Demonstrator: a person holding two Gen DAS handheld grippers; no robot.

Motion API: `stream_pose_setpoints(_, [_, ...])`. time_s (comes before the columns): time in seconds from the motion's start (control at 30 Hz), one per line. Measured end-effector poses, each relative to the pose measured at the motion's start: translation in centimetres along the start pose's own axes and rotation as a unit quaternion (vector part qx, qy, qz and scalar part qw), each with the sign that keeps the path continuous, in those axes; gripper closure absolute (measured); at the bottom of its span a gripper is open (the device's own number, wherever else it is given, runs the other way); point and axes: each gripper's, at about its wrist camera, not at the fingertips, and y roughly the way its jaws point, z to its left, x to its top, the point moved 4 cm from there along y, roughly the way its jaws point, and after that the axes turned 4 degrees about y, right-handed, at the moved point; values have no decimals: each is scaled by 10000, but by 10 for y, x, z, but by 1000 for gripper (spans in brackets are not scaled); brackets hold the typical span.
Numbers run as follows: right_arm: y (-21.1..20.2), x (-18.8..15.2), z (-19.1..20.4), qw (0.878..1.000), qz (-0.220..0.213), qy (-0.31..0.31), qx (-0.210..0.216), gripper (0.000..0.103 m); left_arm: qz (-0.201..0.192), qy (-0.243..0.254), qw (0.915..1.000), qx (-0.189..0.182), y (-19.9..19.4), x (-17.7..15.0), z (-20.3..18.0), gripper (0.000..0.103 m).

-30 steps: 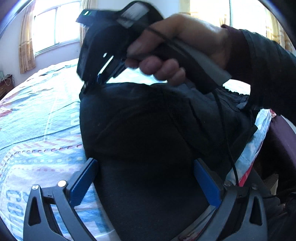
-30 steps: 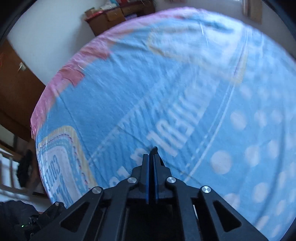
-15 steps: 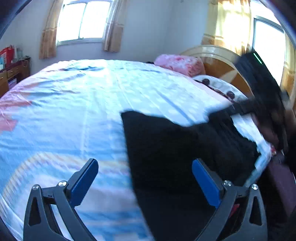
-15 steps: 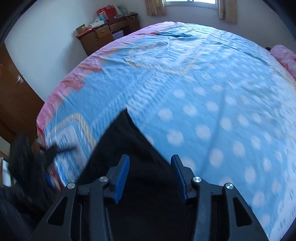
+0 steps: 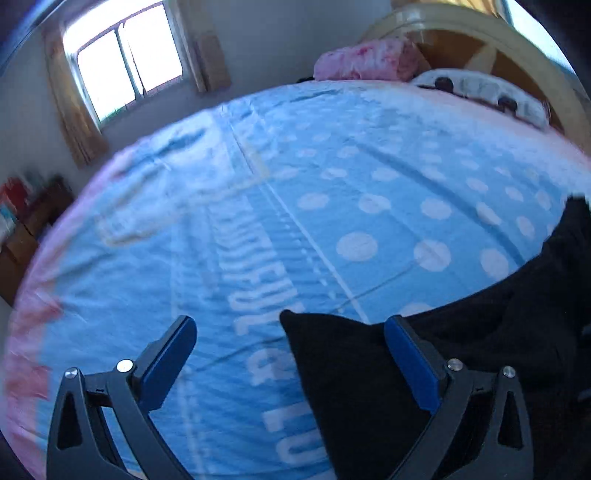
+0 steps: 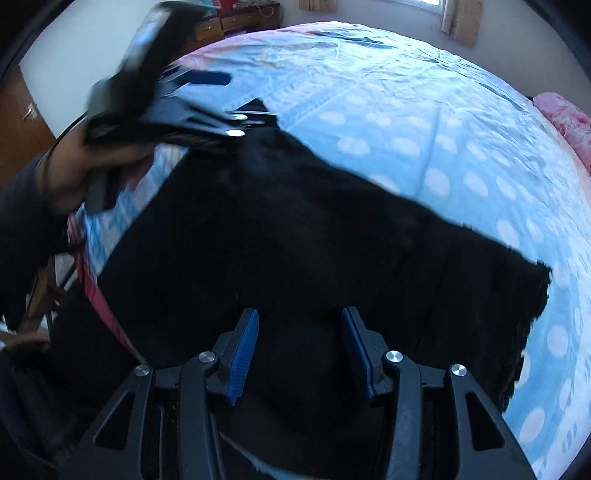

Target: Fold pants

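Black pants (image 6: pixel 295 229) lie spread flat across the blue dotted bedsheet (image 6: pixel 424 110). In the left wrist view a corner of the pants (image 5: pixel 332 362) lies between my fingers. My left gripper (image 5: pixel 291 343) is open wide and empty above that corner; it also shows in the right wrist view (image 6: pixel 207 99), held in a hand at the pants' far left corner. My right gripper (image 6: pixel 299 347) is open and empty, hovering low over the near part of the pants.
A pink pillow (image 5: pixel 365 61) and a wooden headboard (image 5: pixel 480 48) stand at the bed's far end. A window with curtains (image 5: pixel 125 59) is behind. A wooden cabinet (image 6: pixel 236 22) stands beyond the bed. The bed edge with red trim (image 6: pixel 99 299) is at the left.
My right gripper opened, let go of the pants and pulled back over them. My left gripper swung left to the pants' far corner. The pants now lie flat.
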Motion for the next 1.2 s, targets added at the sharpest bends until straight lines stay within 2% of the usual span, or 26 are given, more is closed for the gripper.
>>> stream_pose_setpoints(0.07, [-3,-1,1,9998,127,-123,-24,54,39,-215,9997,-122,4,-2,4,0])
stream_pose_setpoints(0.13, [-9,6,-3,9998,136,-57,156,54,39,-329,9993,-158,4,-3,7,0])
stream_pose_setpoints(0.27, [-37,53,-37,9915,-625,844,774,54,39,-415,9989,-207,9,-6,6,0])
stream_pose_setpoints(0.33, [-33,72,-47,9929,-774,801,422,54,74,-514,9982,-292,10,-8,9,0])
stream_pose_setpoints(0.4, [-19,88,-55,9934,-677,873,319,58,74,-600,9974,-388,10,-10,9,0])
stream_pose_setpoints(0.5, [9,107,-61,9922,-336,1007,658,72,20,-829,9954,-482,9,-15,14,0])
stream_pose_setpoints(0.53, [16,110,-59,9919,-212,1005,752,79,-10,-880,9948,-519,8,-16,15,0])
stream_pose_setpoints(0.6, [25,117,-57,9901,-11,1019,960,82,-82,-933,9941,-549,7,-17,17,0])
stream_pose_setpoints(0.67, [29,123,-48,9919,56,862,932,86,-92,-981,9933,-606,8,-17,18,0])
stream_pose_setpoints(0.8, [35,134,-24,9917,368,420,1154,86,-149,-1064,9917,-713,7,-18,20,0])
stream_pose_setpoints(0.87, [45,138,-19,9952,512,153,821,86,-202,-1165,9899,-786,6,-19,23,0])
stream_pose_setpoints(0.97, [57,144,-11,9943,696,13,810,86,-296,-1313,9871,-864,3,-20,28,0])
stream_pose_setpoints(1.07, [60,143,-5,9908,749,-64,1126,86,-331,-1370,9858,-911,3,-21,29,0])
stream_pose_setpoints(1.1, [60,142,-2,9925,686,-207,988,89,-335,-1374,9857,-917,3,-21,29,0])
stream_pose_setpoints(1.13, [59,142,0,9943,609,-292,822,99,-338,-1378,9857,-914,2,-21,29,0])
stream_pose_setpoints(1.2, [57,144,1,9969,428,-347,553,101,-341,-1398,9852,-927,2,-21,30,0])
